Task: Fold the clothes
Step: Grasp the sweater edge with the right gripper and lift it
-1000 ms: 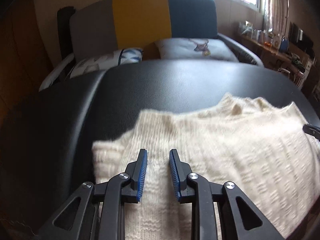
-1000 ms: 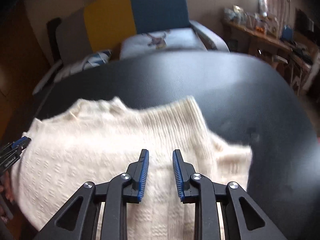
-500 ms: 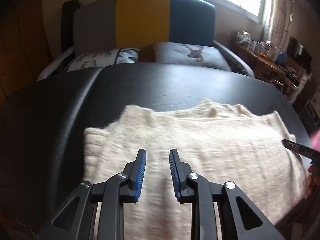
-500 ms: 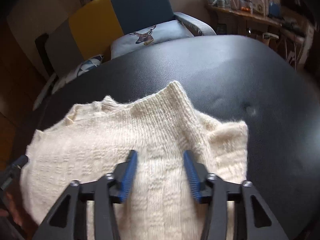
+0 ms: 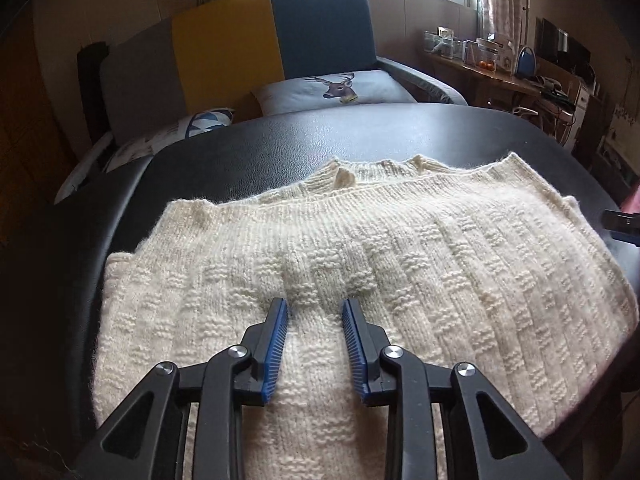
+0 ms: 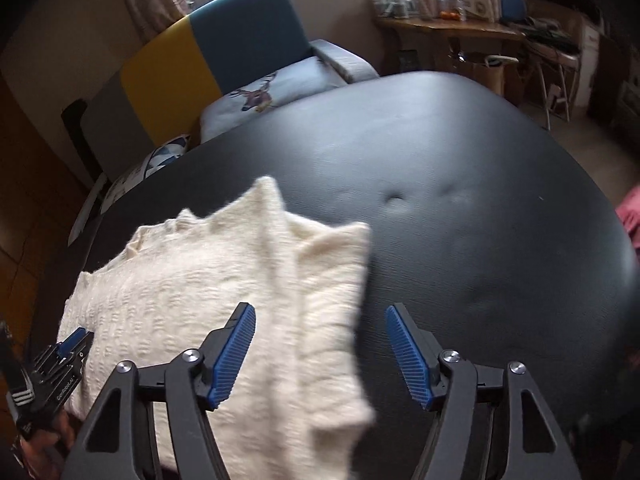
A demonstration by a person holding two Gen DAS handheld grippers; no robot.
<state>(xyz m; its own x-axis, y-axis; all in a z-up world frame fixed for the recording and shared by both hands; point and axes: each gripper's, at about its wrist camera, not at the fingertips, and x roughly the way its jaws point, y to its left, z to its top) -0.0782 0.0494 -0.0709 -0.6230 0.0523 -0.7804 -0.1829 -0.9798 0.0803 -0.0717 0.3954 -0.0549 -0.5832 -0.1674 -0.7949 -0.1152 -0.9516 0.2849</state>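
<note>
A cream knit sweater (image 5: 400,264) lies folded on the black padded table (image 5: 360,136), its neckline at the far edge. My left gripper (image 5: 315,308) sits on the near left part, jaws narrow and shut on a pinch of puckered knit. In the right wrist view the sweater (image 6: 208,292) is blurred, and its right edge runs between the fingers of my right gripper (image 6: 320,312), which is open wide and holds nothing. The left gripper (image 6: 68,348) shows at that view's lower left. The right gripper's tip (image 5: 624,220) shows at the left view's right edge.
Behind the table stands a grey, yellow and teal sofa (image 5: 276,48) with a deer cushion (image 5: 336,86). A cluttered wooden desk (image 6: 448,28) and a stool lie to the far right. Bare black tabletop (image 6: 480,208) spreads right of the sweater. Something pink (image 6: 630,216) pokes in at the right edge.
The sweater was carried over and now lies doubled with its edge near the neckline. My right gripper let go and opened wide, swinging right. The left jaws widened only slightly.
</note>
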